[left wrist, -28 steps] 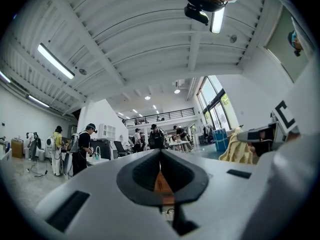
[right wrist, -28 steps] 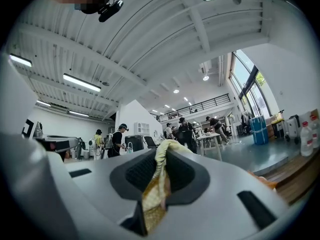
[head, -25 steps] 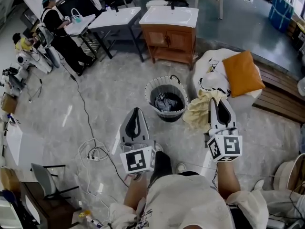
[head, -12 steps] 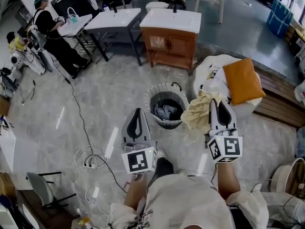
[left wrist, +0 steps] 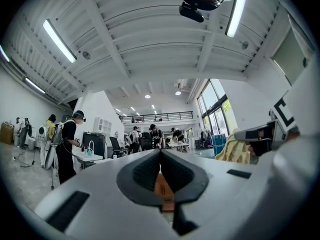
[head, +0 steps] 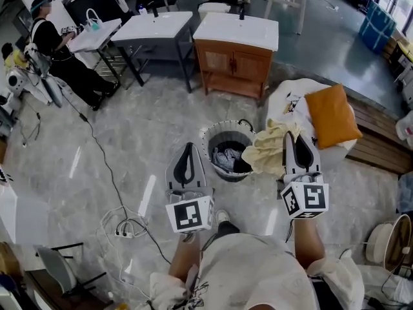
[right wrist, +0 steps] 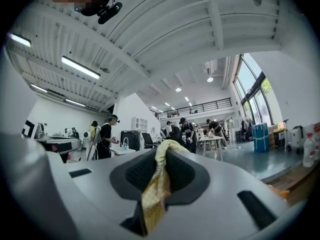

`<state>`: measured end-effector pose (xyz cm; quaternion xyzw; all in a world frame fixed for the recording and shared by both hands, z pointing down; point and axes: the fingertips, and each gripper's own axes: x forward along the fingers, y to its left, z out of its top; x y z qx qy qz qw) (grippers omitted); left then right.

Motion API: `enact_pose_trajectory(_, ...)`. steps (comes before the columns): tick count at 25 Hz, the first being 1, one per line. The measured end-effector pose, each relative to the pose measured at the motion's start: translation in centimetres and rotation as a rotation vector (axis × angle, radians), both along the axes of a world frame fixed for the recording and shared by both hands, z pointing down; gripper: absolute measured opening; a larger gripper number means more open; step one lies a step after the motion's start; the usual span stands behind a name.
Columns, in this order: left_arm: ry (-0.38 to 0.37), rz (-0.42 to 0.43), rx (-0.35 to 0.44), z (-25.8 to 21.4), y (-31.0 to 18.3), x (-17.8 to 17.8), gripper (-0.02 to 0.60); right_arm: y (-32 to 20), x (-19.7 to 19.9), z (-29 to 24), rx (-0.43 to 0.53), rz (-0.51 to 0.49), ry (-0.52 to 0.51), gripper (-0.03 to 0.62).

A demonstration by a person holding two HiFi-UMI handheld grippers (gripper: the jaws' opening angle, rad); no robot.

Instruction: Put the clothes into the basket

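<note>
A round wire basket (head: 219, 134) stands on the floor ahead of me, with dark clothes (head: 226, 159) lying in it. My right gripper (head: 295, 136) is shut on a pale yellow cloth (head: 270, 148), which hangs bunched just right of the basket and reaches its right rim. In the right gripper view the yellow cloth (right wrist: 154, 186) is pinched between the jaws of the right gripper (right wrist: 161, 150) and droops toward the camera. My left gripper (head: 187, 147) points level beside the basket's left rim. In the left gripper view the left gripper (left wrist: 161, 151) is shut with nothing in it.
Behind the basket stands a wooden vanity cabinet (head: 233, 53) with a white top, and a grey table (head: 153, 28) is to its left. A white beanbag (head: 290, 95) with an orange cushion (head: 332, 115) lies at the right. Cables (head: 126, 223) trail on the floor. A person (head: 55, 47) works far left.
Both grippers have advanced toward the basket. It now sits closer between them, and the yellow cloth has come from well right of it up to its right rim.
</note>
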<state>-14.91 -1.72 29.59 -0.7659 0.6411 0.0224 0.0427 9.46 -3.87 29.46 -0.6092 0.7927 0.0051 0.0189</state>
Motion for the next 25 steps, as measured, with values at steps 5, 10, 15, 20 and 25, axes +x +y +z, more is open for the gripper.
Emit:
enact_pose_trajectory(5, 0.020, 0.023, 0.006, 0.1, -2.4, -2.5, 0.005, -1.8, -3.0, -0.3, 0.000, 0.010, 0.020, 0.041)
enact_pose_trajectory(10, 0.023, 0.043, 0.003, 0.2, -4.3, -3.6, 0.005, -3.3, -4.7, 0.0, -0.010, 0.015, 0.031, 0.041)
enact_pose_trajectory(15, 0.018, 0.054, -0.013, 0.9, -6.6, -3.8, 0.005, -5.4, -5.1, 0.8, -0.015, 0.020, 0.025, 0.041)
enact_pose_trajectory(20, 0.010, 0.054, -0.009, 1.0, -9.6, -3.1, 0.005, -8.3, -4.7, 1.5, -0.019, 0.007, 0.013, 0.041)
enact_pose_trajectory(25, 0.012, 0.058, 0.001, 0.2, -13.4, -0.8, 0.005, -12.1, -3.0, 1.4, -0.013, -0.015, 0.001, 0.041)
